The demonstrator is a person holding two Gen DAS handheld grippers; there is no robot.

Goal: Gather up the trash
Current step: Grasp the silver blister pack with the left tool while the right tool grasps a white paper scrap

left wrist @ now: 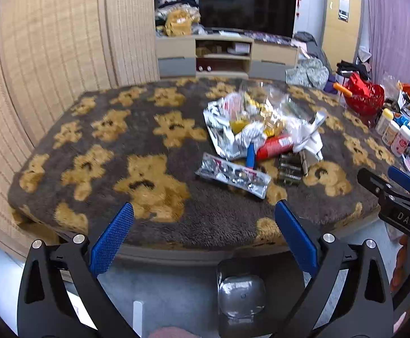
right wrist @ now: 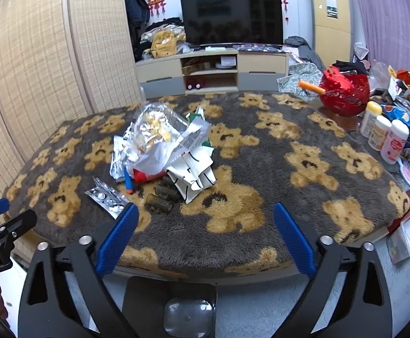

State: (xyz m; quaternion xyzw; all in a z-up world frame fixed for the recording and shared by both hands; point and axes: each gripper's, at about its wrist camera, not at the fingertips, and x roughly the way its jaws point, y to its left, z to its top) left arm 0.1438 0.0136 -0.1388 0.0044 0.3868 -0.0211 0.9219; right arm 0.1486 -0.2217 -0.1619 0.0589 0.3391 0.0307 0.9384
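I hold both tools short of the near table edge, aimed down at the trash heap [left wrist: 261, 132] that sits mid-table on the bear-print blanket [left wrist: 148, 140]. The left gripper [left wrist: 205, 236] stands wide open with nothing between its blue pads; the right gripper [right wrist: 205, 239] likewise, spread wide and empty. I judge this stance is an approach: open jaws ready for a first pick.

The foil blister strip [left wrist: 233, 174] lies flat, nearest me, just apart from the heap. Its long axis runs across the left view, far end toward the upper left. The red tube [left wrist: 275, 146] lies against the heap, tilted up to the right. The dark batteries [right wrist: 162, 197] cluster beside the crumpled paper [right wrist: 193, 174].
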